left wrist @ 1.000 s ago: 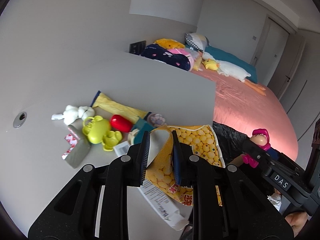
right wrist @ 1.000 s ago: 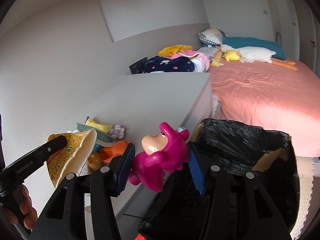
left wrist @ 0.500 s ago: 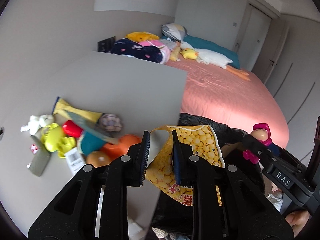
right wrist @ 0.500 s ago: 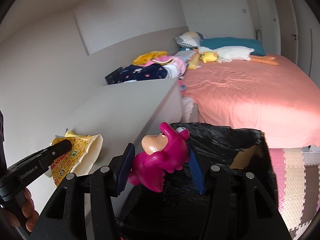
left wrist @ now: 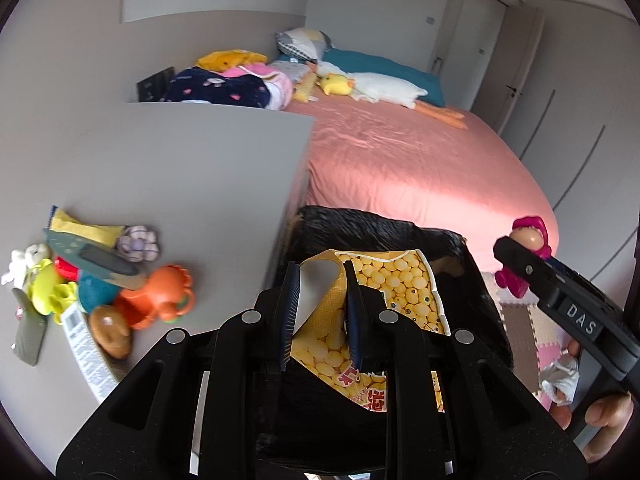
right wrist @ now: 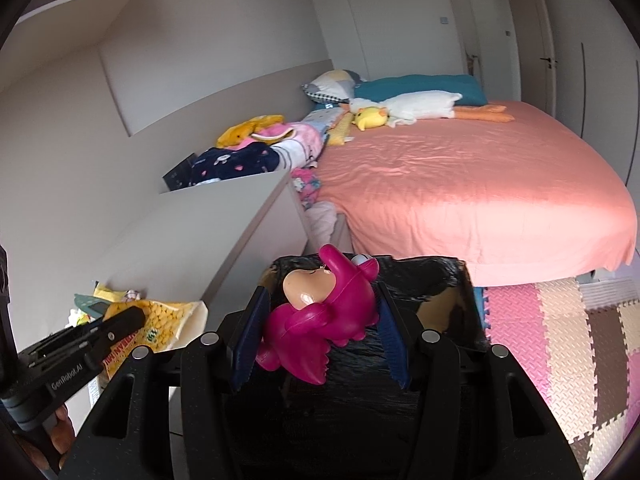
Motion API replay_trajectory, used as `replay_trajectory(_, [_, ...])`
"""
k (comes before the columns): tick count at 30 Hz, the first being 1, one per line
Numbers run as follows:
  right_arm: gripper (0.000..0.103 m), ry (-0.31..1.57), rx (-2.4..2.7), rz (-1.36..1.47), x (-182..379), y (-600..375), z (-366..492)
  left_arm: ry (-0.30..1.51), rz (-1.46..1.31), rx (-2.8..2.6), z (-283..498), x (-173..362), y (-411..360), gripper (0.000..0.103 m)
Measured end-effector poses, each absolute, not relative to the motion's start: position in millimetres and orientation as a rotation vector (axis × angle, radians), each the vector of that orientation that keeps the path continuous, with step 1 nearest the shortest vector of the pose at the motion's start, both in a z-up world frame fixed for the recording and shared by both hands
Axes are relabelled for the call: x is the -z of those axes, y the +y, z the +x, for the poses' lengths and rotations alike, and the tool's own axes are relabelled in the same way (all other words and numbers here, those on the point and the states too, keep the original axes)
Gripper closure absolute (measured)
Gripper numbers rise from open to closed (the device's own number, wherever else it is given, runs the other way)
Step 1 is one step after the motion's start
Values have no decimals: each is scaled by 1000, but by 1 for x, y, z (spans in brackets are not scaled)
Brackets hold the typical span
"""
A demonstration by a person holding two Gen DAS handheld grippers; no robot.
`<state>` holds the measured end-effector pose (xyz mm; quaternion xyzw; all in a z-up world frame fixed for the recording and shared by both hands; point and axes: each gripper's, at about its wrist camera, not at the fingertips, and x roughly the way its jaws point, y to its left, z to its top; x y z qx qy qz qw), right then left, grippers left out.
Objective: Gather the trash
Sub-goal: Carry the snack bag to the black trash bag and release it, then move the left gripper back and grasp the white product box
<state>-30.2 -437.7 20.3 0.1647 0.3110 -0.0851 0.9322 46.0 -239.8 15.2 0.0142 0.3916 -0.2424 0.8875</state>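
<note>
Black-lined bin (left wrist: 476,280) below both tools: left tool (left wrist: 322,314) clamping yellow snack bag (left wrist: 394,280), right tool (right wrist: 320,332) gripping pink toy (right wrist: 326,312) (both overhead).

Both wrist views look forward and downward along their tool fingers, close above the black-lined bin (left wrist: 472,280) (right wrist: 436,280); both share the pink bed (left wrist: 420,168) (right wrist: 460,184) beyond the bin.

We see toys (left wrist: 132,300) on the desk (left wrist: 180,168) at left, bin (left wrist: 472,280) right of it, bed (left wrist: 420,168) behind
</note>
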Motion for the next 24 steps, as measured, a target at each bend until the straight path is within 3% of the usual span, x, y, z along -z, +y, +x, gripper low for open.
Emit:
replay_trajectory(1, [48,634,181,346,-20,-441,-31,821,39,527,47,-13,-244,81])
replay_trajectory(2, [42,630,187,353,-20,-445,-33,830,54,550,46,-11,-248,73])
replay_trajectory(3, [22,619,207,364,-21,-449,-35,841,78,564,46,-9,-253,58])
replay_trajectory(4, [11,602,248,376,-22,-454,-39,842,95,562,45,-7,-257,13])
replay_trajectory(5, [11,584,273,384,-24,-458,-42,828,107,556,42,-5,-261,6])
replay_trajectory(24, [11,592,252,379,-18,-453,-37,830,102,419,39,1,-227,6])
